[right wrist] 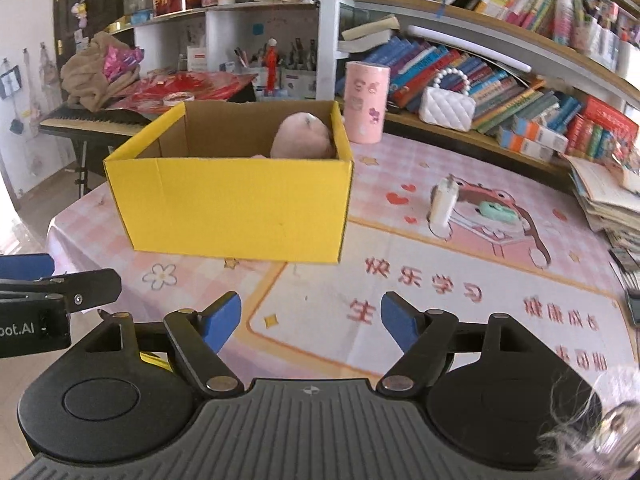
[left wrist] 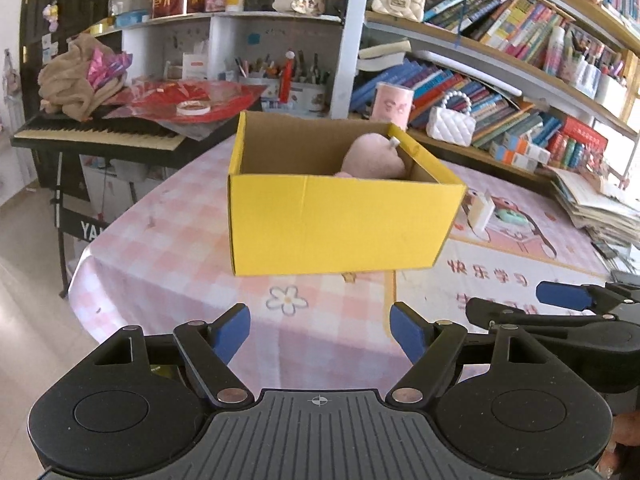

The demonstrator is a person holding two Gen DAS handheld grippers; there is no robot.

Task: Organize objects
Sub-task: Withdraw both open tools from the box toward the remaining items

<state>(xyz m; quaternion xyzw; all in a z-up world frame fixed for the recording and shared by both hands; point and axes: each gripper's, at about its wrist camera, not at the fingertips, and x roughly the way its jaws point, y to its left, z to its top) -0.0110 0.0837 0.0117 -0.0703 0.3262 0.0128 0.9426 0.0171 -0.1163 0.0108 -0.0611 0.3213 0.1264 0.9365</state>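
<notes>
While I hold both grippers low in frame, the left gripper [left wrist: 320, 330] and right gripper [right wrist: 311, 320] gape empty over the pink checked tablecloth [left wrist: 168, 248]. Mid-frame sits the yellow box [left wrist: 340, 224] holding a pink plush toy [left wrist: 374, 158]; bookshelves [left wrist: 500, 56] fill the upper right.

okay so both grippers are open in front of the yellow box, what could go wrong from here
1. The white bottle stands upright and narrow, so a nudge from the right gripper may topple it.
2. The left gripper sits close beside the right; the two might collide.
3. The yellow box is open and looks light, so it could slide if bumped.
</notes>
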